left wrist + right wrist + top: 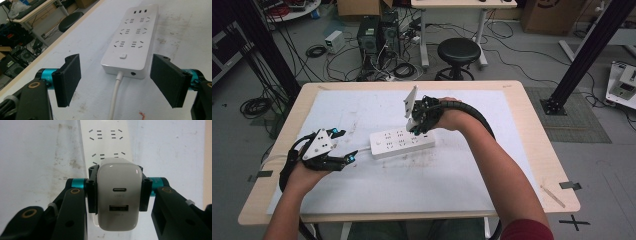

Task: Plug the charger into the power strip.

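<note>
— Where's the power strip?

— Flat on the white mat near the middle of the bench, long axis running roughly from 8 o'clock to 2 o'clock in the high view. Its white cord leaves the end nearest the left claw.

— And that left claw?

— Released. In the left gripper view its two black pads stand wide apart, one on either side of the strip's cord end, touching neither the strip nor the cord. It sits at about 9 o'clock from the strip.

— The right claw?

— Clenched on a white charger. In the right gripper view the pads press the charger's two flanks, and its face with an oval port above a rectangular port looks back at the camera.

— Where is the charger relative to the strip?

— Directly over the strip's socket face, toward its 2 o'clock end. Whether its prongs are in a socket, I can't tell; the charger body hides them.
</note>
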Available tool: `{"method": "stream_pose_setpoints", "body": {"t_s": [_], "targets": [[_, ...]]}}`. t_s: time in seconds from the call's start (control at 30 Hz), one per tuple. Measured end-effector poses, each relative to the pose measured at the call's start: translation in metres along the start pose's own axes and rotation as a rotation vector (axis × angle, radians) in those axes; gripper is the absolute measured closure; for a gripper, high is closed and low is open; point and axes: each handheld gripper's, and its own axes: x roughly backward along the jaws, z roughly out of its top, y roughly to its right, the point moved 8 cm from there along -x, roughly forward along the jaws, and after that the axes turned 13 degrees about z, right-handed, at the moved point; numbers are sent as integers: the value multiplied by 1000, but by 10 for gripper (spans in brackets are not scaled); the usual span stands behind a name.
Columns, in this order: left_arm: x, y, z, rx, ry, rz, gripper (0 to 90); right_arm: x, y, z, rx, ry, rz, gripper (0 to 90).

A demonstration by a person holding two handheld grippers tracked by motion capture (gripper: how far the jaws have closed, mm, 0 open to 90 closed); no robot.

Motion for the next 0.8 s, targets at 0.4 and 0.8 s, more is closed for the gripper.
{"method": "stream_pose_setpoints", "body": {"t_s": [0.4, 0.8], "targets": [[4, 1, -1, -3, -10, 5, 247, -16, 24, 3, 34, -76, 70, 630], [5, 0, -5, 2, -9, 6, 248, -34, 40, 6, 59, -136, 124, 630]]}}
